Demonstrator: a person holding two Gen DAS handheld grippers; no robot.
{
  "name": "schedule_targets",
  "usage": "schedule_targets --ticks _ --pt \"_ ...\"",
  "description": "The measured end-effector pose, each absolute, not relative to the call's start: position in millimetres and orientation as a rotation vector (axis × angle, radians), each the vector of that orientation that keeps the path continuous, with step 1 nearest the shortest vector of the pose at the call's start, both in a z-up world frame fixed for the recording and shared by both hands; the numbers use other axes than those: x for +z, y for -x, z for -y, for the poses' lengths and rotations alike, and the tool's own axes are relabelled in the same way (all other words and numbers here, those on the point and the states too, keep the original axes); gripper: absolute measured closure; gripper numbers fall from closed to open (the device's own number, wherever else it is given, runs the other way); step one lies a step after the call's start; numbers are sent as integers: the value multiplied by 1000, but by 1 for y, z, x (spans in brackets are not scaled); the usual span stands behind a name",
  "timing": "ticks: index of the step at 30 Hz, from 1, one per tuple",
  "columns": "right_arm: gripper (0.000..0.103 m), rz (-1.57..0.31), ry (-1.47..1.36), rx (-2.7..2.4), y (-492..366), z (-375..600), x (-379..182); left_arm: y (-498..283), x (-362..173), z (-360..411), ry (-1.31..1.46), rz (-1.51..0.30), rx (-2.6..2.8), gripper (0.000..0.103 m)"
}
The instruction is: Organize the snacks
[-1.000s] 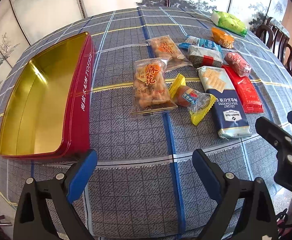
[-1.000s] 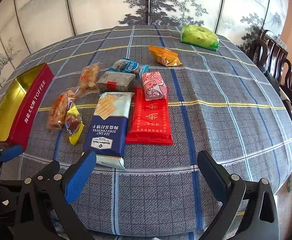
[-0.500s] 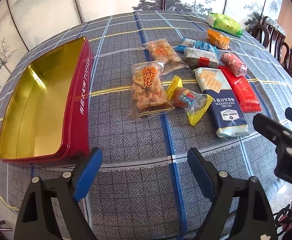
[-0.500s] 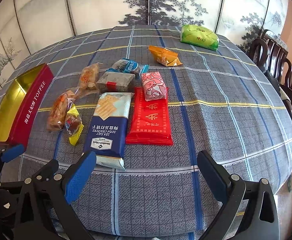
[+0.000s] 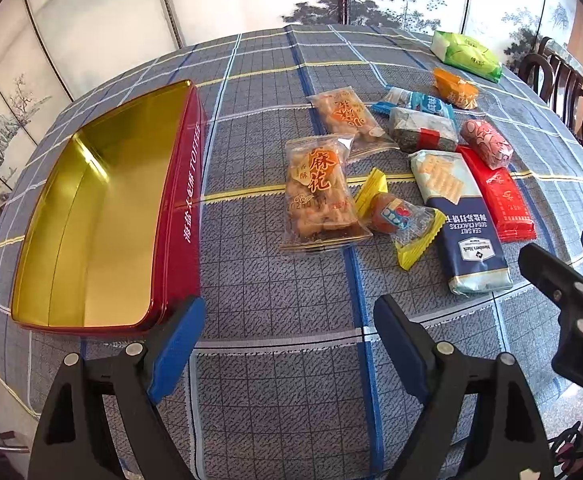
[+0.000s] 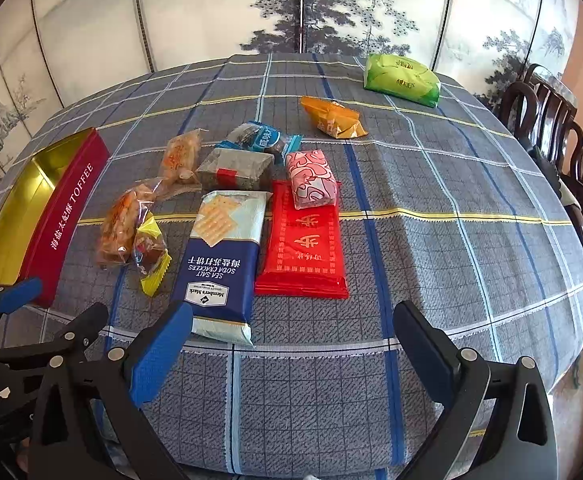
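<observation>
An open red tin with a gold inside [image 5: 91,216] lies at the table's left; it also shows in the right wrist view [image 6: 31,216]. Several snack packs lie to its right: a clear pack of fried twists [image 5: 319,192], a yellow-ended candy [image 5: 395,216], a blue soda cracker pack [image 5: 459,216] [image 6: 223,252], a red pack [image 6: 303,248], a pink pack [image 6: 311,178]. My left gripper [image 5: 287,324] is open and empty above the near table edge, right of the tin's corner. My right gripper [image 6: 291,332] is open and empty, just short of the cracker pack.
Farther back lie a grey pack [image 6: 235,168], a blue pack [image 6: 259,140], an orange pack [image 6: 331,118] and a green bag [image 6: 401,78]. Dark wooden chairs [image 6: 563,140] stand at the right. A painted folding screen [image 6: 291,12] stands behind the table.
My left gripper has moved a little forward and left toward the tin's near corner, still open. The right gripper has barely moved.
</observation>
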State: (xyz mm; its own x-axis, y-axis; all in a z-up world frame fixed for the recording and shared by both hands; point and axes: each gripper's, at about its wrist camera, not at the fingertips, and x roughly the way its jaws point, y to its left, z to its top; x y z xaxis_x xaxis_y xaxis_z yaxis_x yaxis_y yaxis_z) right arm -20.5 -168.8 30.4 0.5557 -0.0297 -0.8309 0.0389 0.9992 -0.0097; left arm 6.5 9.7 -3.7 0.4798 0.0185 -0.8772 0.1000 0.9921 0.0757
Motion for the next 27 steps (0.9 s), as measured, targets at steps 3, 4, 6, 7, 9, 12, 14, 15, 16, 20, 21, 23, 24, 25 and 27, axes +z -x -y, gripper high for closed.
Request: schedule_targets --ticks 3,4,6,7,9,12,14,15,16,20,21,23,24,25,27 --pt "5 -982 -13 -37 20 169 31 -7 -6 -11 -114 -1083 -47 19" --pt "5 -983 -13 -35 19 168 30 -7 -7 -11 -111 -1085 -45 19" --pt "5 -984 -16 -33 19 169 30 -7 -6 -12 -103 -1085 -44 19" --pt "5 -984 -14 -33 18 168 30 -7 -6 -12 -102 -1086 -42 19" --pt "5 -985 -17 -32 18 168 30 -8 -7 -13 -100 -1091 -37 19" --pt "5 -985 -15 -32 18 169 30 -9 -7 -14 -94 -1095 -36 19" --pt "6 -986 -20 -30 18 169 29 -9 -6 -14 -94 -1091 -36 19" --pt "6 -985 -19 -31 18 169 29 -8 -6 -13 -94 -1089 -36 19" --pt "6 -985 -20 -31 18 169 29 -9 -6 -13 -93 -1088 -38 19" --pt "6 -984 -20 -33 18 169 29 -8 -5 -13 -89 -1084 -41 19" --pt "6 -984 -21 -31 18 169 29 -8 -5 -13 -89 -1085 -43 19" --pt "6 -984 -19 -34 18 169 29 -7 -5 -12 -91 -1086 -45 19" --pt "6 -984 -21 -34 18 170 29 -7 -4 -13 -90 -1085 -47 19" --pt "7 -984 -23 -33 18 170 29 -7 -4 -12 -90 -1083 -49 19" --pt "7 -983 -26 -34 19 170 29 -6 -3 -12 -93 -1081 -48 19"
